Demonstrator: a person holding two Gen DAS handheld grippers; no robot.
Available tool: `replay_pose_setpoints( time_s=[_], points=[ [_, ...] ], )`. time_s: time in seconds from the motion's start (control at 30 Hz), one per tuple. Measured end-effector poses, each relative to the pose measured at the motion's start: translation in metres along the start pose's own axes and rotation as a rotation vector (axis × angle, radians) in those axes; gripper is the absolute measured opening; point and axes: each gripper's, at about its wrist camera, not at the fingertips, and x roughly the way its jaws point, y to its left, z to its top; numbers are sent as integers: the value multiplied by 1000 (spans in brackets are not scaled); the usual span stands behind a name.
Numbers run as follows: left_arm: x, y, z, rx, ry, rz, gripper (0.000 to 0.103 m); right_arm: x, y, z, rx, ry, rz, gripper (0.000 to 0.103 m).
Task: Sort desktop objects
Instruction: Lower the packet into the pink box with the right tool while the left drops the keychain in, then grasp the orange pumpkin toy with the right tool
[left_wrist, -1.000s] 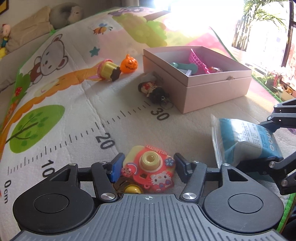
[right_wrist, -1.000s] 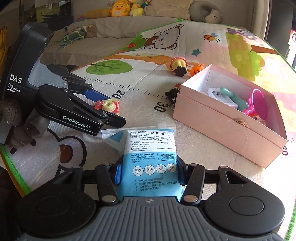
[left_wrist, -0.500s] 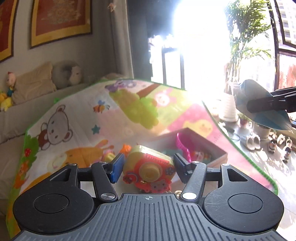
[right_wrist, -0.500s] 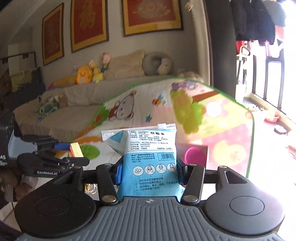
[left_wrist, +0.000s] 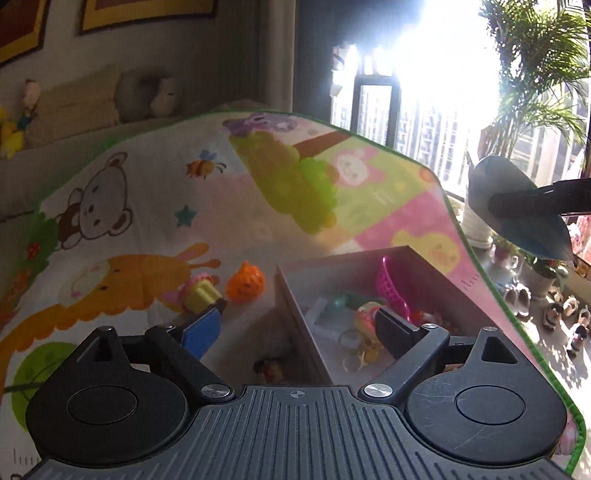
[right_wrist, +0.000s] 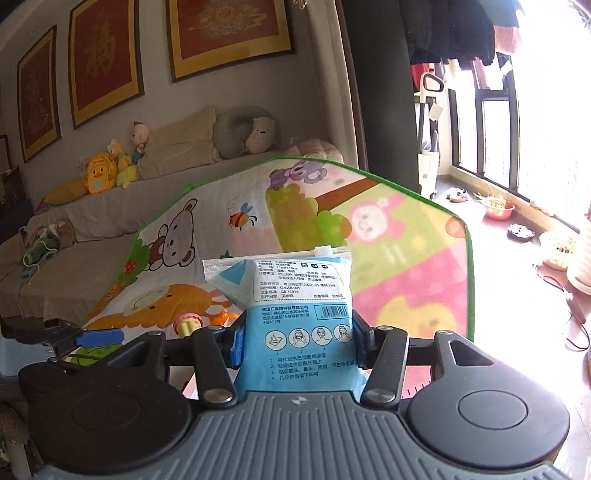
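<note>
My left gripper (left_wrist: 299, 332) hangs over the near corner of the pink box (left_wrist: 291, 291), its jaws opening wide with nothing between them. The red and yellow toy camera (left_wrist: 365, 312) lies inside the box, just beside the right finger. My right gripper (right_wrist: 297, 336) is shut on a blue packet (right_wrist: 295, 295) with printed text, held up in the air; the same blue packet (left_wrist: 517, 214) shows at the upper right of the left wrist view. An orange pumpkin (left_wrist: 245, 282), a pink and yellow cupcake toy (left_wrist: 199, 295) and a small doll keychain (left_wrist: 269, 365) lie on the play mat.
The box also holds a pink basket (left_wrist: 391, 288) and a teal item. The cartoon play mat (left_wrist: 147, 206) has a green edge at the right. A sofa with plush toys (right_wrist: 99, 177) stands behind, and pots and shoes lie by the window.
Both grippers lifted off the mat. The left carried the toy camera over the box, its jaws spread, and the camera now lies in the box. The right raised the blue packet.
</note>
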Motion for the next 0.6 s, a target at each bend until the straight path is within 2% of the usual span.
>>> replay_pose_setpoints(
  time_s=[0.2, 0.37, 0.47, 0.53, 0.6],
  points=[
    [-4, 16, -57, -9, 86, 44, 96, 78, 24, -33, 20, 162, -1, 52],
    [-9, 24, -80, 10, 99, 98, 99, 127, 53, -62, 5, 232, -48, 52],
    [-14, 34, -88, 13, 100, 133, 101, 139, 59, -73, 66, 342, 4, 65],
    [-18, 46, -92, -16, 96, 148, 101, 130, 66, -71, 40, 326, 22, 76],
    [-18, 56, -95, -53, 90, 168, 102, 118, 74, -64, -18, 276, 4, 81]
  ],
)
